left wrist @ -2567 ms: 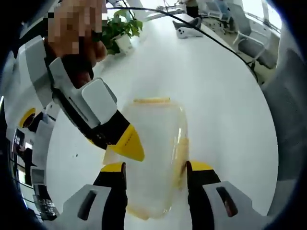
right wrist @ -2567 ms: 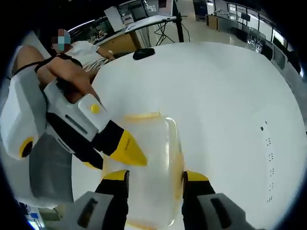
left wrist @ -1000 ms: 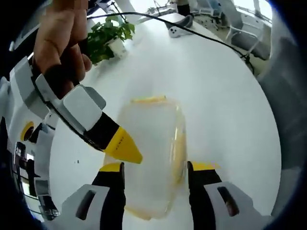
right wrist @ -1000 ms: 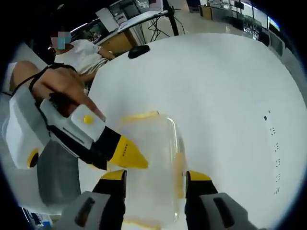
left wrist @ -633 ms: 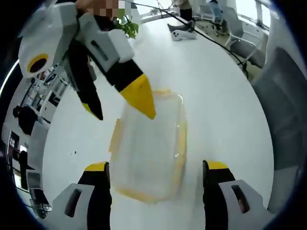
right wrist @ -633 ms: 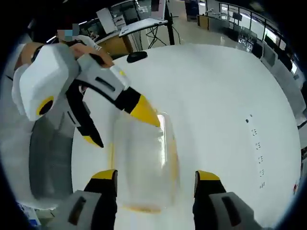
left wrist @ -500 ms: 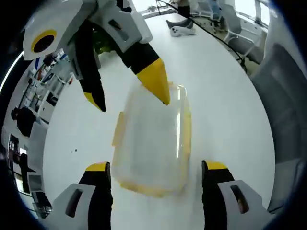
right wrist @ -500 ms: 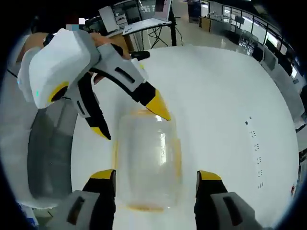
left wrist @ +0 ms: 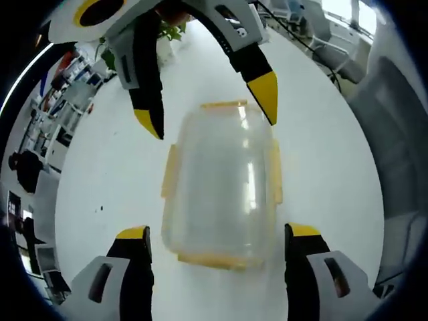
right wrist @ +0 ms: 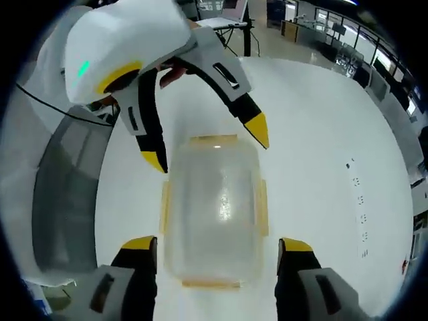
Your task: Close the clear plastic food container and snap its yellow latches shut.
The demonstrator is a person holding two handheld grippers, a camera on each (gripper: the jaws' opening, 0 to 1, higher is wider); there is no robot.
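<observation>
The clear plastic food container (left wrist: 221, 187) lies on the white table (left wrist: 334, 147) with its lid on and yellow latches (left wrist: 170, 170) along its four sides. My left gripper (left wrist: 219, 234) is open, its jaws standing wide on either side of the container's near end. My right gripper (left wrist: 208, 112) enters from the top, open, spanning the far end. In the right gripper view the container (right wrist: 212, 204) sits between my right gripper's (right wrist: 217, 245) wide jaws, with the left gripper (right wrist: 207, 148) open at the far end. Whether the latches are snapped down I cannot tell.
A potted plant (left wrist: 167, 30) stands at the table's far edge beside a black cable. Chairs (left wrist: 394, 134) line the right side. A grey chair (right wrist: 67, 200) sits off the table's left edge, and small dark marks (right wrist: 358, 200) dot the table (right wrist: 321, 134).
Both grippers have opened from a narrower hold along the container's sides to a wide spread. Each now faces the other from opposite ends of the container.
</observation>
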